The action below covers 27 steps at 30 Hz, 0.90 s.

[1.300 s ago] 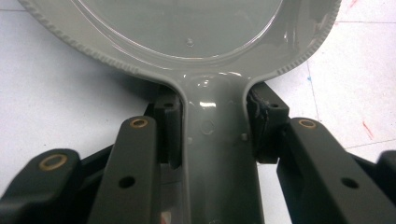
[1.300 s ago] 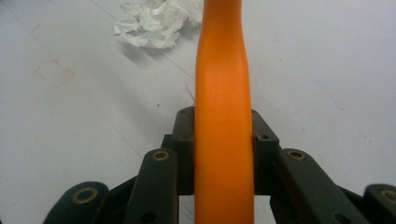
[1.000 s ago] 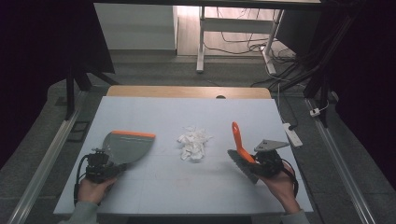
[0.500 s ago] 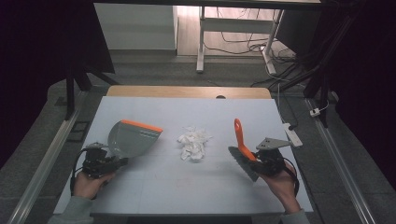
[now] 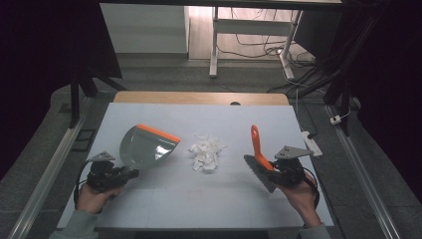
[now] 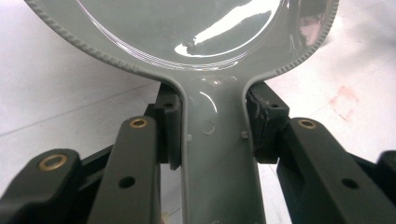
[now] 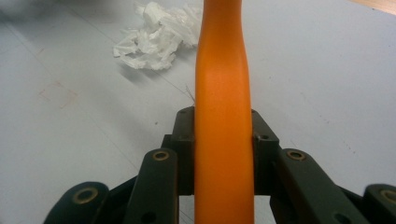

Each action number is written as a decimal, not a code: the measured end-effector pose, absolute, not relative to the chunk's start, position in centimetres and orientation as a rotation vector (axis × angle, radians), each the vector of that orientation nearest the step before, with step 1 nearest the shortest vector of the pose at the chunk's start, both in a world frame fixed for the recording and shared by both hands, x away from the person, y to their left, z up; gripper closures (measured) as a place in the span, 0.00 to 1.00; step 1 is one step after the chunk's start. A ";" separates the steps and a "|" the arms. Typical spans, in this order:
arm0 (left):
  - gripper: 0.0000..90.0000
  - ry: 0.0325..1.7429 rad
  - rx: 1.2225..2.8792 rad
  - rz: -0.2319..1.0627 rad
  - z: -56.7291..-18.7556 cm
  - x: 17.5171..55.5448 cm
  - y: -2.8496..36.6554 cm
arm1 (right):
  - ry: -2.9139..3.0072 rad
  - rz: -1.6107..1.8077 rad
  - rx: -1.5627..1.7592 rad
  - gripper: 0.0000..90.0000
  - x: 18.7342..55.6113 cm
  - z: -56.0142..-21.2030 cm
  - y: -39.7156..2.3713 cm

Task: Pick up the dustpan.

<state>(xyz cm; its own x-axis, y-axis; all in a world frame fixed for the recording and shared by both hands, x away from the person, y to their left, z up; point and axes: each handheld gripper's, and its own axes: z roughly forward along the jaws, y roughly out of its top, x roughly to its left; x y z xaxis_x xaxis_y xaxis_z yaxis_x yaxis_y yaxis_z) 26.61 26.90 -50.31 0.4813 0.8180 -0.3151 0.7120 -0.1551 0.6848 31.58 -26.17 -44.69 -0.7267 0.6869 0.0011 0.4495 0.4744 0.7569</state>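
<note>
A grey dustpan [image 5: 145, 146] with an orange lip hangs tilted above the table's left half, its handle [image 6: 217, 158] clamped in my left gripper [image 5: 122, 174]. My right gripper [image 5: 276, 169] is shut on a brush with an orange handle [image 5: 257, 144] that points up and away; its grey bristles [image 5: 259, 172] face the table. In the right gripper view the handle [image 7: 224, 130] sits squarely between the jaws. A pile of crumpled white paper scraps [image 5: 206, 152] lies on the table between the two tools and appears again as scraps [image 7: 154, 35] in the right gripper view.
The white table top [image 5: 199, 199] has a wooden strip along its far edge [image 5: 199, 97]. A power strip [image 5: 311, 144] lies past the right edge. A faint reddish stain [image 6: 343, 100] marks the surface near the dustpan. Desk legs and cables stand beyond the table.
The dustpan has risen and moved right toward the paper pile, its orange lip now tilted up. The brush has stayed nearly where it was.
</note>
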 end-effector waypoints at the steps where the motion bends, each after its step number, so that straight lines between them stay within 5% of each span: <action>1: 0.68 1.265 1.910 0.161 -50.3 26.6 26.9 | 2.420 1.115 0.968 0.78 31.6 -44.7 -26.2; 27: 0.68 0.998 2.026 0.139 -48.2 25.4 26.6 | 2.414 1.148 0.939 0.78 31.0 -43.8 -25.8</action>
<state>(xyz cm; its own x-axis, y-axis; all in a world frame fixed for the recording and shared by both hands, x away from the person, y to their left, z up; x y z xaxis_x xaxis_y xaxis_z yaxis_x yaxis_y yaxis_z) 25.40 26.57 -48.23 0.6749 0.6943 -0.2499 0.5998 -0.3189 0.7338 31.05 -25.84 -43.80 -0.7384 0.6743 0.0033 0.4283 0.4652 0.7747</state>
